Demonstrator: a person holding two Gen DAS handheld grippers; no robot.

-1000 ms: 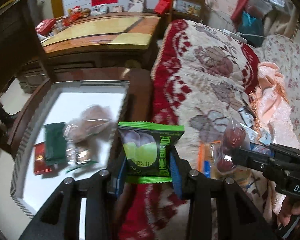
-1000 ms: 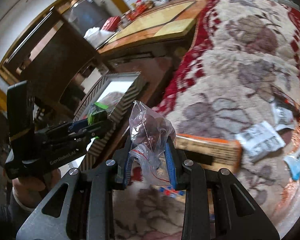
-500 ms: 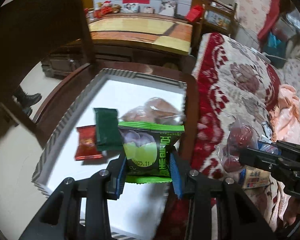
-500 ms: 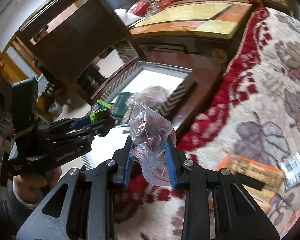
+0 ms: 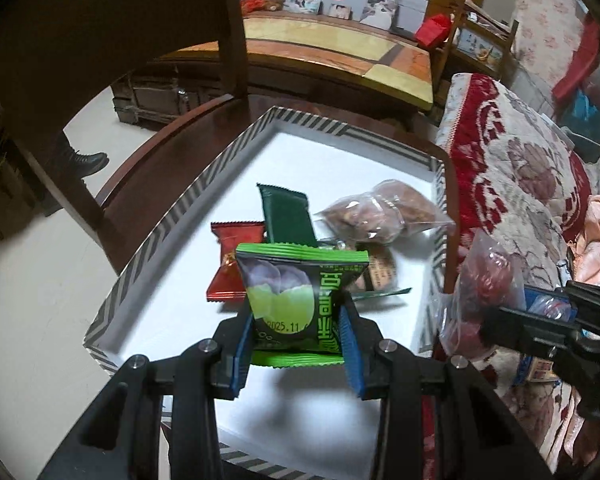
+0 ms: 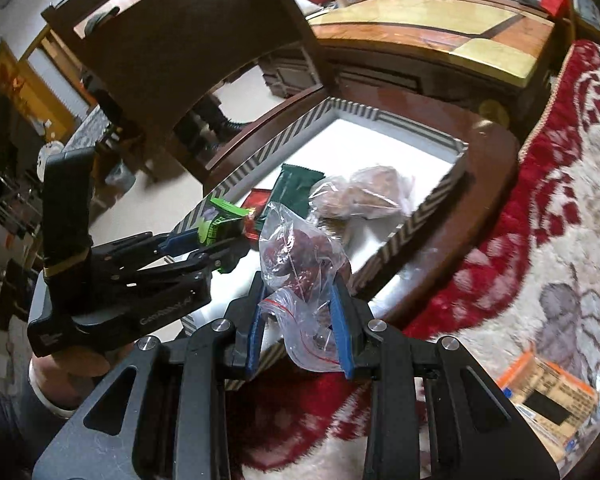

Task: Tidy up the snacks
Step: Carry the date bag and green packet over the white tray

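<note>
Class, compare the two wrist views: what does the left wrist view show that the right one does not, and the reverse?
Only the left wrist view shows the date print on the green packet. Only the right wrist view shows the hand under the left gripper and an orange box on the blanket. Both show the striped tray, the dark green bar, and the right gripper clamping a clear bag.

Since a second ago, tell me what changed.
Both claws swung from over the blanket toward the tray: the left claw carries the green packet over it, the right claw brings the clear bag to its edge. Grips unchanged; tray snacks unmoved.
</note>
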